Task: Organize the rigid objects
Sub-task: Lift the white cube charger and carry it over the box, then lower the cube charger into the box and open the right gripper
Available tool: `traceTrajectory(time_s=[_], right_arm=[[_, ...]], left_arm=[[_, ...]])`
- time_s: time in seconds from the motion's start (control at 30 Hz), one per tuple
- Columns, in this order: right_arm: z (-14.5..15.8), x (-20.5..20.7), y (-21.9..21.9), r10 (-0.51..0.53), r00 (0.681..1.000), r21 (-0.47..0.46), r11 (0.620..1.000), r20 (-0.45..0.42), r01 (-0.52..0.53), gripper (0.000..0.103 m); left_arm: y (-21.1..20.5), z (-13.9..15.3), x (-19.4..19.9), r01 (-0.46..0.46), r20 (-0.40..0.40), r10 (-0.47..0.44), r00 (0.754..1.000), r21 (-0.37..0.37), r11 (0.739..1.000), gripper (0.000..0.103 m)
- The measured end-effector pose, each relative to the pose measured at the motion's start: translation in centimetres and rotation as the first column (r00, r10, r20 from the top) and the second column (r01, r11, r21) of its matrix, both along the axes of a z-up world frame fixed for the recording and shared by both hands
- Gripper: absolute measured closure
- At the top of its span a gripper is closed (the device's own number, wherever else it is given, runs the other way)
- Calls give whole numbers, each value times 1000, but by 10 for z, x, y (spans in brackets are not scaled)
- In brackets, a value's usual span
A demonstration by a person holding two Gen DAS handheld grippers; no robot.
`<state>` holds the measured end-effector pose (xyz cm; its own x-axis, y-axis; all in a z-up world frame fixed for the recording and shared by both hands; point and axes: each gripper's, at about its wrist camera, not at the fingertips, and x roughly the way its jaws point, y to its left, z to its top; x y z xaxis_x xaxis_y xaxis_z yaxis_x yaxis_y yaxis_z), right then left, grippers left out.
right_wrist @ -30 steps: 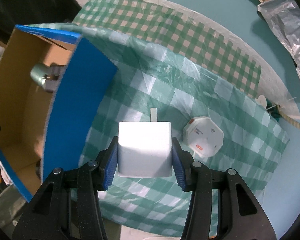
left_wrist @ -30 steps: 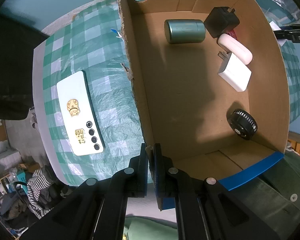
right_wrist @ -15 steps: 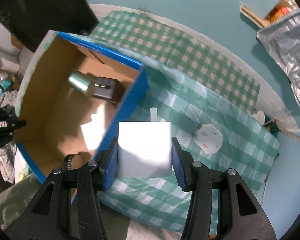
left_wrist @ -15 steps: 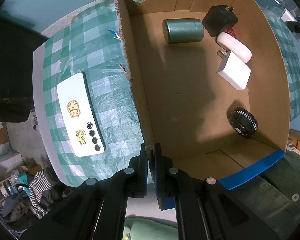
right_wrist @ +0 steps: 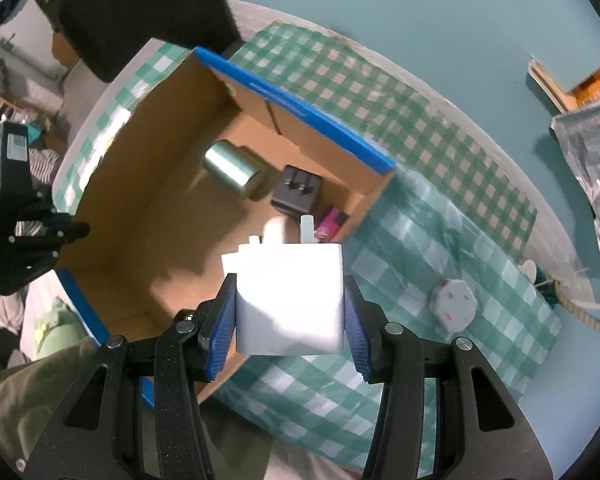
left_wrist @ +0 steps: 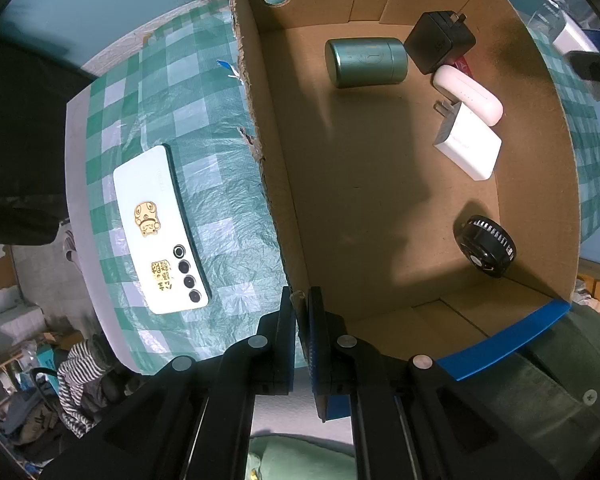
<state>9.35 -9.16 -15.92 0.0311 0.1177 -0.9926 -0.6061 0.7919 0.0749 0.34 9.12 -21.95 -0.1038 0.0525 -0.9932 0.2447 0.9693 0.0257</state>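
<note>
Left gripper [left_wrist: 300, 312] pinches the cardboard box [left_wrist: 276, 216] wall — right gripper [right_wrist: 290, 312] clamps a white charger [right_wrist: 290, 300] above it

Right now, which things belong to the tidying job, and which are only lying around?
Job: brown cardboard box; white cube charger held in right gripper; green metal can; black cube charger; white phone; white octagonal adapter.

Around: green checked tablecloth; striped cloth.

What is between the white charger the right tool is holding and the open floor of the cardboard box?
Nothing visible. The white charger hangs over the box rim, with bare cardboard floor below and left of it.
</note>
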Motion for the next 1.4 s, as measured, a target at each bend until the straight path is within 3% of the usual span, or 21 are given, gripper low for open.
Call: traceTrajectory(time_s=[0.7,1.4], right_arm=[[-55,-10,40,73,997,-28,997,-25,-74,54],[-16,2,5,-23,999,30,999,37,22,48]], left_arm=[[0,0,0,-1,0,1,1000,-1,1000,98],[-1,0,0,1,-1,-1,1000,0,1000,98]])
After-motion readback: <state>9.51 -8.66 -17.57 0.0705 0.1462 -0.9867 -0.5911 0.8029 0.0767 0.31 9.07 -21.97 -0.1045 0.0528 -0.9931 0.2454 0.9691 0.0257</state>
